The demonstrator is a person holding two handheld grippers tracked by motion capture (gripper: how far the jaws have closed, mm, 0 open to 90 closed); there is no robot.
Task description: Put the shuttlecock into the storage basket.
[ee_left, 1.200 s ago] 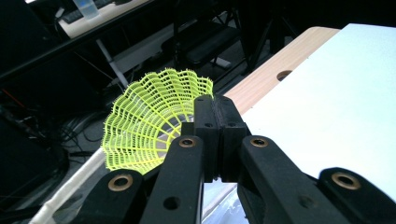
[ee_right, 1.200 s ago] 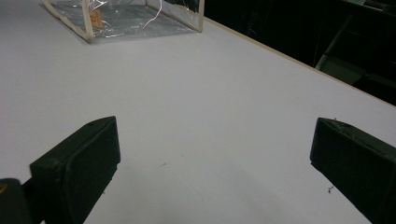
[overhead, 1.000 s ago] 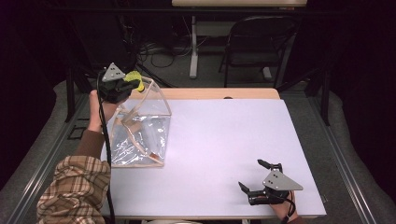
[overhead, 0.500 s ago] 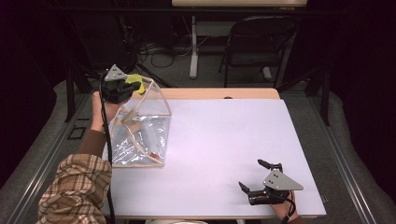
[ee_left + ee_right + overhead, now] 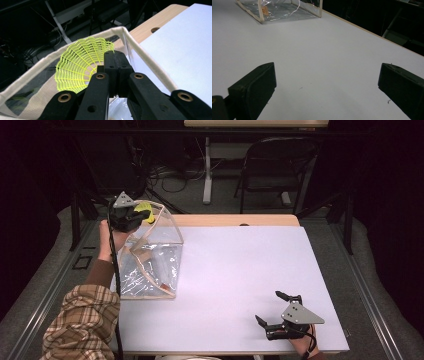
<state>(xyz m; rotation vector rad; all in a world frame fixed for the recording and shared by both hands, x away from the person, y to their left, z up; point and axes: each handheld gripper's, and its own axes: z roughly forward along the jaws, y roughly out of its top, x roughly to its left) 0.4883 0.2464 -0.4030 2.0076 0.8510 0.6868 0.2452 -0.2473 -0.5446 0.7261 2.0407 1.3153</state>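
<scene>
Little has changed over the last second: the left gripper has only crept a touch along the rim of the clear pouch, its fingers clamped on the skirt of a yellow shuttlecock. The shuttlecock hangs just over the pouch's open mouth, inside the cream piping, so by my reading the drop into the pouch is close and only a release remains. The pouch stands at the left edge of the white table. To the right of the pouch, well apart, the right gripper has stayed resting on the table, fingers spread wide with nothing between them. Nothing lies between pouch and gripper; the limp rim could catch the skirt.
</scene>
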